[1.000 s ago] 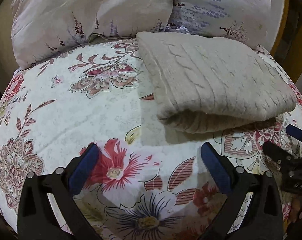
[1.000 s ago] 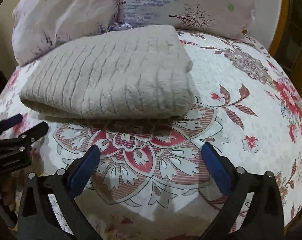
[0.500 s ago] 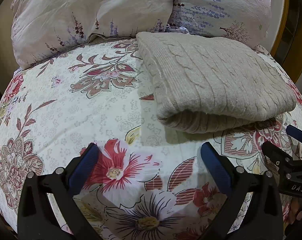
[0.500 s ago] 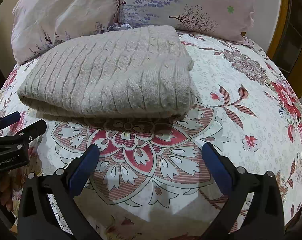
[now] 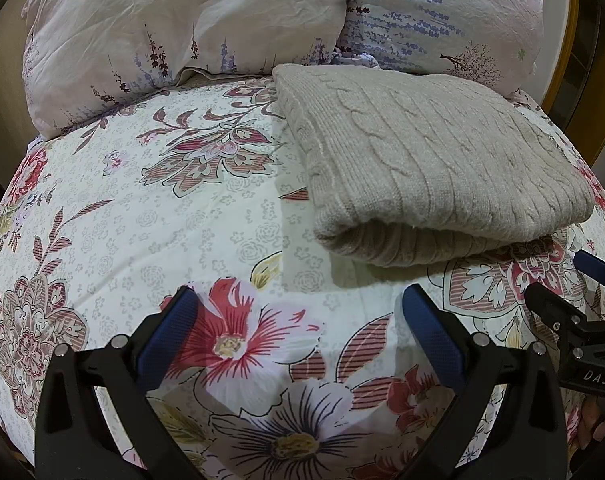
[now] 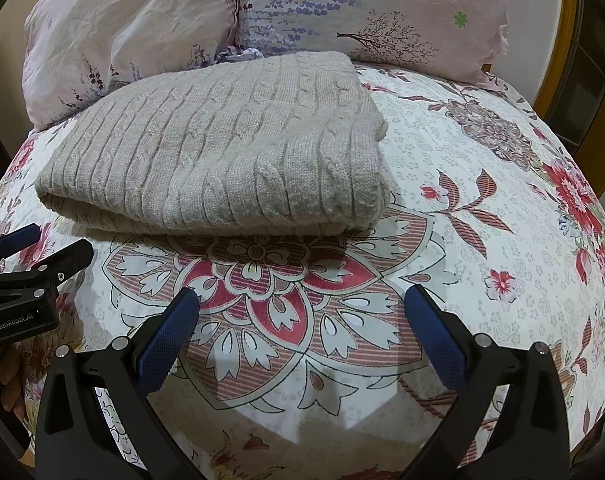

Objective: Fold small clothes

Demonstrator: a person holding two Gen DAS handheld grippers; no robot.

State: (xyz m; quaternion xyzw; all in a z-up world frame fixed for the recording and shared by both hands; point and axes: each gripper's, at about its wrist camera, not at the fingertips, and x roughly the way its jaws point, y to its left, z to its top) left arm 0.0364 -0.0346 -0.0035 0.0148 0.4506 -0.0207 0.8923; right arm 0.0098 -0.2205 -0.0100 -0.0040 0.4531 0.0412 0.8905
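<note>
A bed covered in a white bedspread [image 5: 150, 216] printed with large red, pink and mauve flowers filled both wrist views, with two pale pillows propped at its head: a pink pillow [image 5: 174, 28] sprigged with lavender stems on the left and a lilac-printed pillow [image 5: 442, 12] beside it on the right, their inner edges touching. A strip of yellow wooden frame [image 6: 558, 40] curved past the bed's right side, with dim room beyond it. A beige cable-knit sweater [image 5: 430, 160] lay folded into a thick rectangle on the bedspread, its far end close up against the foot of the pillows, where they meet. Its long axis ran roughly from the pillows toward the cameras, the cable ribs following that line, and its rounded fold faced the grippers, with the layered open edges showing beneath it. The left gripper [image 5: 298, 320] hovered over a red-and-pink bloom just short and left of the fold, its blue-padded jaws spread wide and holding nothing. The right gripper [image 6: 302, 320] hung over a big red medallion in front of the sweater's near right corner, likewise spread apart and empty. Each tool showed at the edge of the other's view, near the sweater but apart from it.
</note>
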